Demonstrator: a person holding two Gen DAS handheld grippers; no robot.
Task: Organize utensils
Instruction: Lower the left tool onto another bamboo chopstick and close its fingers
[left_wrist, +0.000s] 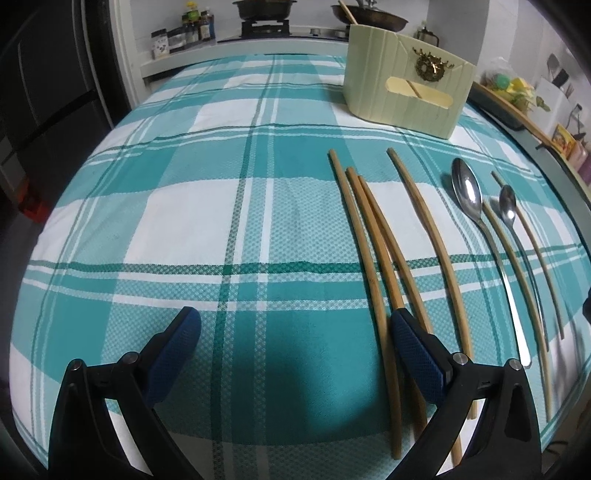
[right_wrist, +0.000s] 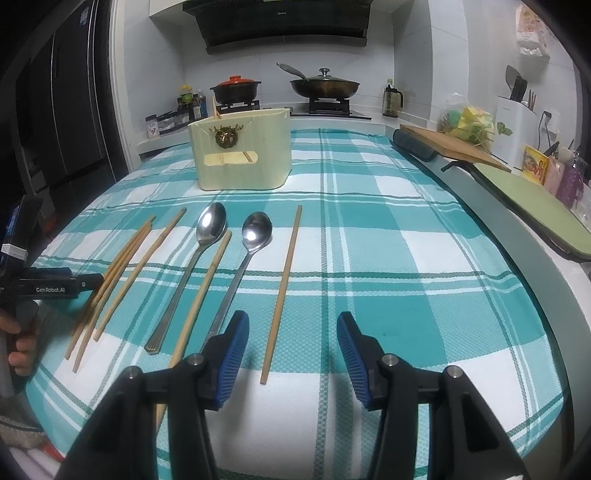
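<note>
Several wooden chopsticks (left_wrist: 373, 236) (right_wrist: 282, 291) and two steel spoons, a large one (left_wrist: 468, 192) (right_wrist: 210, 225) and a smaller one (left_wrist: 508, 203) (right_wrist: 256, 229), lie side by side on the teal plaid cloth. A cream utensil holder (left_wrist: 406, 85) (right_wrist: 242, 151) stands upright behind them with a chopstick inside. My left gripper (left_wrist: 293, 325) is open and empty, its right finger over the near ends of the left chopsticks. My right gripper (right_wrist: 293, 332) is open and empty, low over the cloth, with one lone chopstick's near end between its fingers.
The plaid-covered table (right_wrist: 406, 258) ends at a rounded grey edge on the right. A cutting board (right_wrist: 454, 147) and a green mat (right_wrist: 535, 206) lie beyond it. A stove with pots (right_wrist: 321, 86) and spice jars stands at the back. A dark fridge is at the left.
</note>
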